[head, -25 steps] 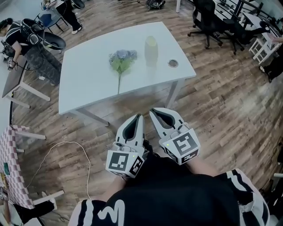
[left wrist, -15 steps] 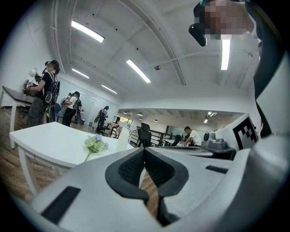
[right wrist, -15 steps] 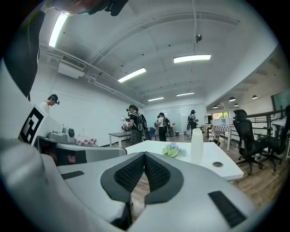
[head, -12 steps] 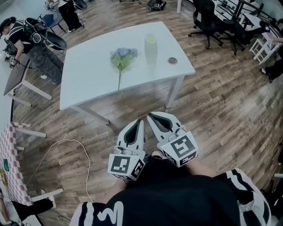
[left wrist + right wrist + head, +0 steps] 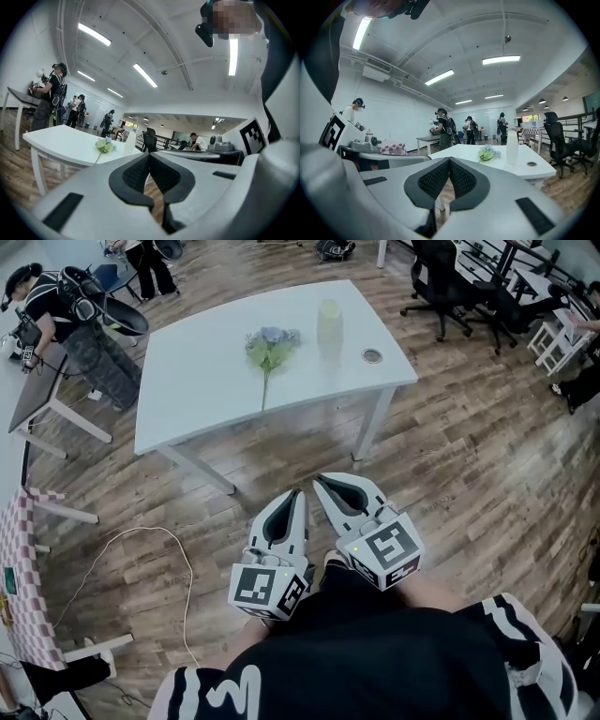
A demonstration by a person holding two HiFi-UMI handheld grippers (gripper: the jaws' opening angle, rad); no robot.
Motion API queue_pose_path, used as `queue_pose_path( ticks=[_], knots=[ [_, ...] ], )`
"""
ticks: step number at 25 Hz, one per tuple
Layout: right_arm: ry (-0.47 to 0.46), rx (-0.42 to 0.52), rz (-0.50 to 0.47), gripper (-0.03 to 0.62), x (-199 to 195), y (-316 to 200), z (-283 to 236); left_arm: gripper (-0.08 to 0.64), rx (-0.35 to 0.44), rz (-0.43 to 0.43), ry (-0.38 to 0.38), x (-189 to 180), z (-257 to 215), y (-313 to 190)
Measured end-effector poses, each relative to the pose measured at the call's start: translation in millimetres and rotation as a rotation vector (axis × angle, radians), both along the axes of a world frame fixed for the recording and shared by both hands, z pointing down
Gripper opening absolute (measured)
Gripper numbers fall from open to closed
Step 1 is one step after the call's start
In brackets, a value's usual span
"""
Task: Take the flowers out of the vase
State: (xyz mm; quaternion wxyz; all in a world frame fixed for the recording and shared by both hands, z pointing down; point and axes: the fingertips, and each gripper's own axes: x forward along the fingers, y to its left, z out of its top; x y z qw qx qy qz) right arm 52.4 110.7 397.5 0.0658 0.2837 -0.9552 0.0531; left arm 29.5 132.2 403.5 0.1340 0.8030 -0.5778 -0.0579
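Observation:
A bunch of pale blue flowers (image 5: 270, 345) with a green stem lies flat on the white table (image 5: 197, 399), left of a tall white vase (image 5: 329, 319) that stands upright and holds nothing. The flowers (image 5: 487, 153) and the vase (image 5: 513, 146) also show in the right gripper view, and the flowers (image 5: 105, 146) in the left gripper view. My left gripper (image 5: 296, 494) and right gripper (image 5: 319, 480) are held side by side over the wood floor, well short of the table. Both are shut with nothing between their jaws.
A round cable hole (image 5: 372, 356) sits in the table right of the vase. Black office chairs (image 5: 441, 282) stand at the back right, a person (image 5: 66, 310) with gear at the back left, a checkered table (image 5: 23, 587) at the left. A white cable (image 5: 141, 549) lies on the floor.
The table, flowers and vase have slid farther up and away in the head view. Both grippers stay shut, side by side close to the body.

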Motion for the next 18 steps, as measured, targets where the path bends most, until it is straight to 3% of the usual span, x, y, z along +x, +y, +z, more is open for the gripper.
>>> queue_pose_path(
  ticks=[12, 18],
  knots=[
    [-0.026, -0.015, 0.024, 0.018, -39, 132, -3, 0.005, -0.002, -0.008, -0.023, -49, -8, 132],
    [-0.027, -0.018, 0.043, 0.018, -48, 199, 2, 0.005, -0.004, 0.020, -0.018, -55, -6, 194]
  ],
)
